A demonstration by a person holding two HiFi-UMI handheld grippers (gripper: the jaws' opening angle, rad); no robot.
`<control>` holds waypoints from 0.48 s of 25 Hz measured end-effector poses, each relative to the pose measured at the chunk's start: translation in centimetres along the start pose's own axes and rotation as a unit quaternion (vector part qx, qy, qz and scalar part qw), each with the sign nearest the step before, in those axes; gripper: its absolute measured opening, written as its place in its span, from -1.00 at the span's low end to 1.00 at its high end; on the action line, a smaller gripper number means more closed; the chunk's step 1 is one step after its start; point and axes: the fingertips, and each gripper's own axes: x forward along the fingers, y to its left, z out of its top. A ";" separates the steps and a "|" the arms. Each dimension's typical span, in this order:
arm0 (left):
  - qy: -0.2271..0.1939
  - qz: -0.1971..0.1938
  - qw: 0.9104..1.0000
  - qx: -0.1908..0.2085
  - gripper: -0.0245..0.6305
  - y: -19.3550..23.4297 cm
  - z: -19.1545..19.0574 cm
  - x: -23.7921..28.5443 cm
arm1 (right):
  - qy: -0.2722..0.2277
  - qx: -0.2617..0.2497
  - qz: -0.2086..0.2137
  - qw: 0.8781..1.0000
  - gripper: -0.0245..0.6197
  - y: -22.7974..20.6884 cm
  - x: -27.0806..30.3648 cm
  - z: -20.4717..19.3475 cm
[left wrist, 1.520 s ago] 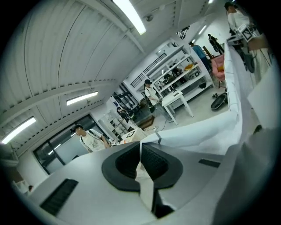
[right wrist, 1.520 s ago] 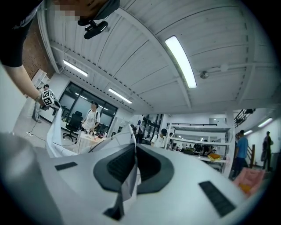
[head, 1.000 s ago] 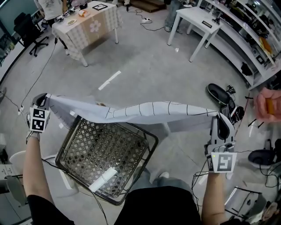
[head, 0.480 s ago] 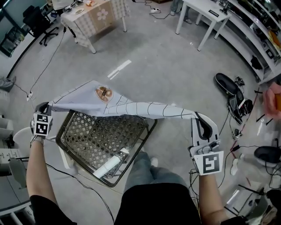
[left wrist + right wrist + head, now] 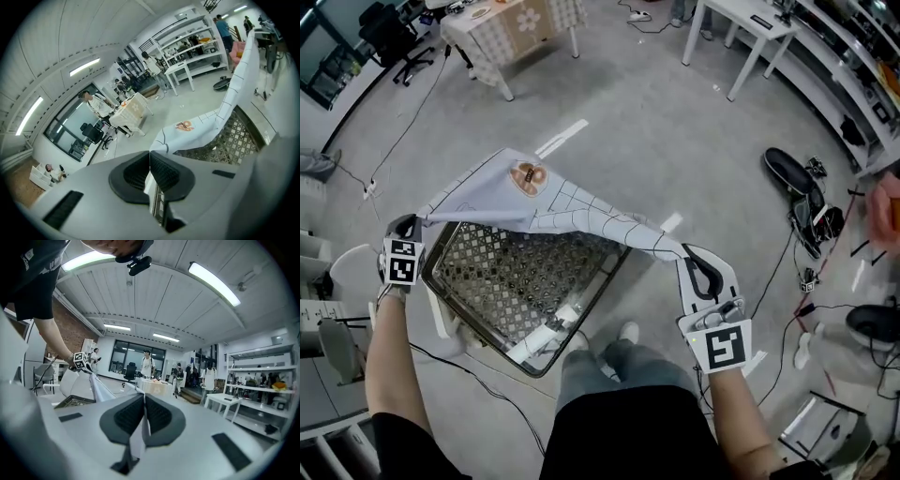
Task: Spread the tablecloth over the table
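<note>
The left gripper's [image 5: 412, 223] fingers are pinched shut on one corner of the tablecloth [image 5: 553, 202], and the right gripper's [image 5: 687, 253] fingers clamp the opposite end. The pale cloth stretches between them across mid-frame, over the upper edge of the mesh surface [image 5: 487, 281].

My left claw [image 5: 409, 225] reaches forward and down on a bare, nearly straight forearm [image 5: 389, 361]. My right claw [image 5: 691, 255] sits closer to my body. Each has its jaws pressed tight together, pinching an edge of the tablecloth [image 5: 572, 211].
</note>
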 end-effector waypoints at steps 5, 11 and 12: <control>-0.027 -0.026 0.999 0.031 -0.89 -1.9 -1.4 -0.3 | 0.012 0.002 0.017 1.000 -0.89 4.2 0.2 0.0; -0.049 -0.057 0.996 0.039 -0.89 -1.7 -6.2 0.7 | 0.046 -0.023 0.035 0.998 -0.90 12.2 0.9 -0.7; -0.053 -0.065 0.996 0.043 -0.89 -1.5 -7.6 1.1 | 0.053 -0.024 0.030 0.998 -0.90 13.6 1.1 -1.0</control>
